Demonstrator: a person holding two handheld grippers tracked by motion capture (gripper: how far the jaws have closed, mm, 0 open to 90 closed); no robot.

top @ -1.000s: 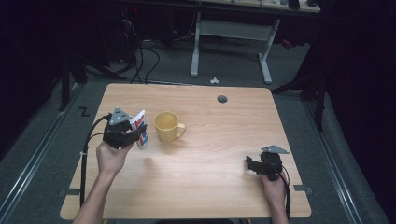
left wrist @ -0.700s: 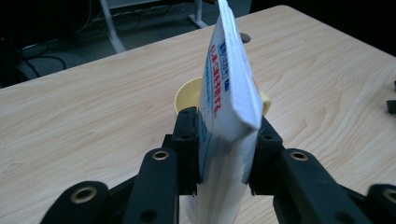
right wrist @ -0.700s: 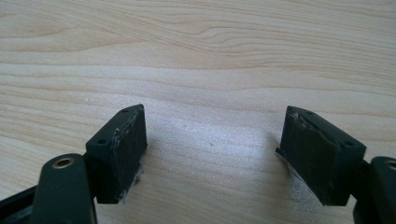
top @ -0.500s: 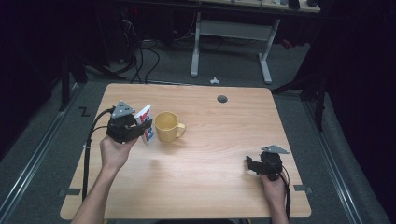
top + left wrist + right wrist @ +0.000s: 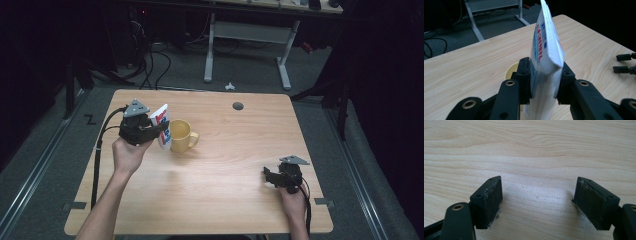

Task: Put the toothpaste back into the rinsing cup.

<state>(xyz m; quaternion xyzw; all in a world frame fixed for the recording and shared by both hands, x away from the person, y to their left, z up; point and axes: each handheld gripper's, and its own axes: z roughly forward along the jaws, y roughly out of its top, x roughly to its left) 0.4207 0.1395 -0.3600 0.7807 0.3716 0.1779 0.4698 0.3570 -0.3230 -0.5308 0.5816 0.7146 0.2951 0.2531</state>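
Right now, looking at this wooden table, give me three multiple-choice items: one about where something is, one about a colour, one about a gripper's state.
1. Where is the white packet with red and blue print?
A. flat on the table
B. between the left gripper's jaws, beside the mug
C. on the floor

2. What colour is the ceramic mug?
A. yellow
B. green
C. black

3. How does the right gripper stand?
A. shut on the packet
B. shut on the mug
C. open, holding nothing

Answers: 1 B, the left gripper clamps the packet from both sides; 2 A, the high view shows a yellow mug; 3 C, bare wooden table lies between its pads.
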